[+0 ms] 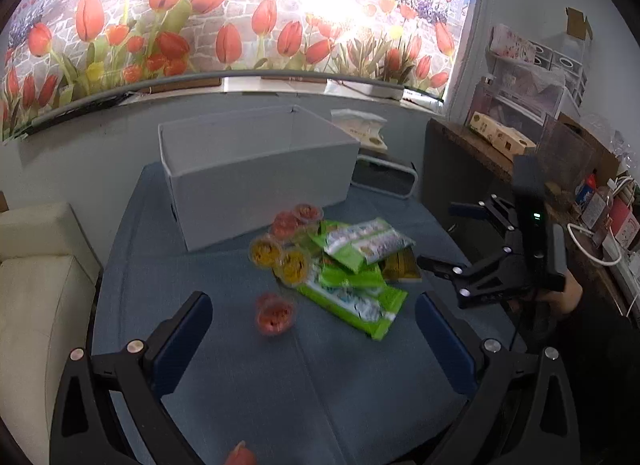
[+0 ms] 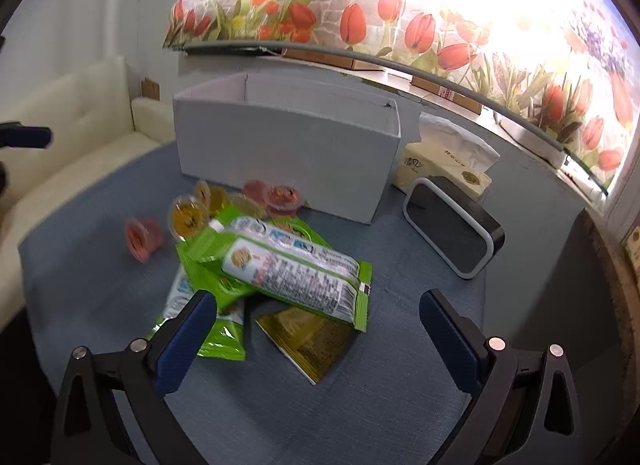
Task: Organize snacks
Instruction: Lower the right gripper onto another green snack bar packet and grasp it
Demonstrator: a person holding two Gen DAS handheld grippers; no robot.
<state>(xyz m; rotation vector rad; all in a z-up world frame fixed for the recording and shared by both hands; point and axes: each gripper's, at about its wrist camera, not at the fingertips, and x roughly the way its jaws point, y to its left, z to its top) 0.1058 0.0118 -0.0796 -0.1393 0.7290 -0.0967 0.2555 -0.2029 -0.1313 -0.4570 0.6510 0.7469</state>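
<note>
Broadly, surface: a blue cloth-covered table (image 1: 248, 385) carries everything.
Room: a tulip mural (image 1: 240, 25) fills the far wall; a cream sofa (image 1: 36, 285) sits at the left, a cluttered shelf (image 1: 532, 105) at the right.
Box: a white box (image 1: 256, 181) stands open-topped at the far side of the table.
Snacks: green packets (image 2: 280, 269), a gold packet (image 2: 312, 345) and jelly cups (image 1: 276, 313) lie heaped just near of the box.
Beside box: tissue pack (image 2: 448, 157) and black clock (image 2: 452, 229), to its right.
Left gripper (image 1: 314, 329): fingers spread apart, holding nothing.
Right gripper (image 2: 318, 329): fingers spread apart, above the packets, holding nothing.
</note>
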